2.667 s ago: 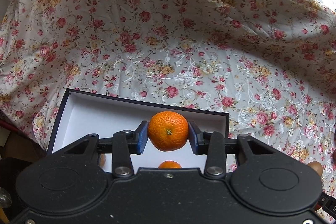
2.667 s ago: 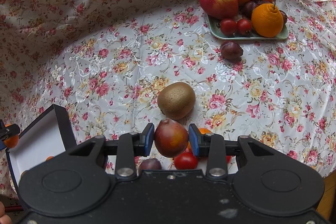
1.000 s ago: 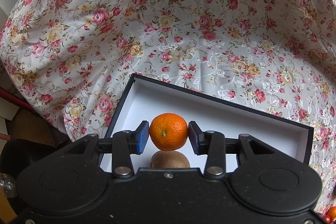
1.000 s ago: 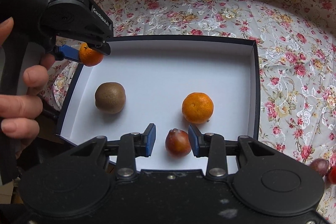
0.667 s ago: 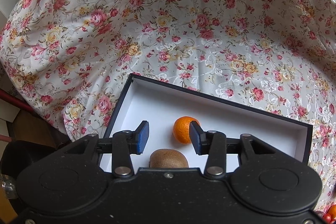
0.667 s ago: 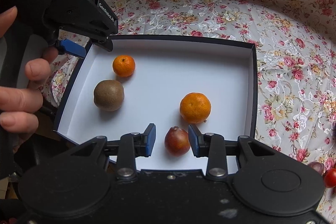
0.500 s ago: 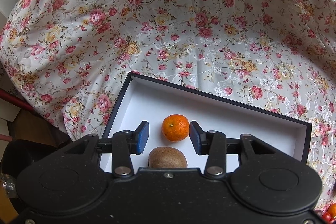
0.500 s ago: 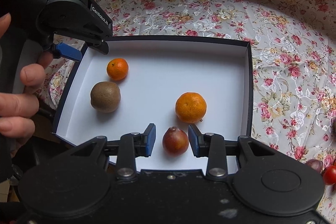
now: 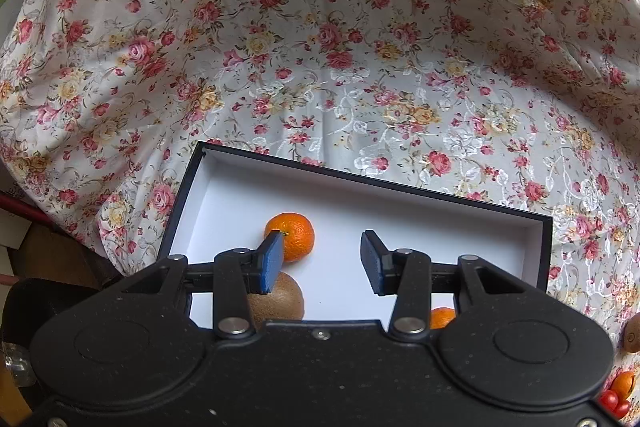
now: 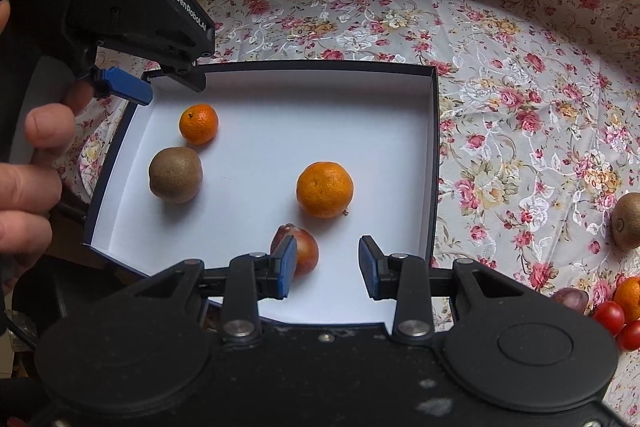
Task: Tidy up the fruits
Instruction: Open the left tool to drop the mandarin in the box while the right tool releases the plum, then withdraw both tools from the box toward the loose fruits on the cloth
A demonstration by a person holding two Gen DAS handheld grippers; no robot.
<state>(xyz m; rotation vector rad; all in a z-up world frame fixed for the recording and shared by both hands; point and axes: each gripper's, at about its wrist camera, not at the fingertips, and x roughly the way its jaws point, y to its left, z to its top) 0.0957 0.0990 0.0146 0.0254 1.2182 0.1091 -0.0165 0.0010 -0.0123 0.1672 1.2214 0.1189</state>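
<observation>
- The left gripper (image 9: 322, 263) hangs over the near-left corner of the box (image 9: 400, 187), its blue pads apart with nothing between them — only bare white floor shows in the gap.
- Just beyond its left pad sits the small mandarin (image 9: 292, 235) on the box floor, free of both pads; the kiwi (image 9: 280, 301) lies right below it in this view, partly hidden by the gripper body.
- From the right wrist camera, the left gripper (image 10: 160, 83) comes in at the box's far-left corner, held by a hand (image 10: 28, 163) at the picture's left edge.
- The right gripper (image 10: 327, 267) stands over the near edge of the box, jaws apart and holding nothing; the dark red plum-like fruit (image 10: 302, 251) lies on the floor just beside and partly behind its left pad — not clamped.
- Inside the box: small mandarin (image 10: 199, 123) far-left, kiwi (image 10: 175, 174) just beside it, a bigger orange (image 10: 325, 189) in the middle, the red fruit near it at the front.
- Out on the floral cloth (image 10: 520, 87), to the right of the box, lie another kiwi (image 10: 627, 221), cherry tomatoes (image 10: 609, 317), a purple fruit (image 10: 570, 299) and an orange one (image 10: 629, 297) at the edge.
</observation>
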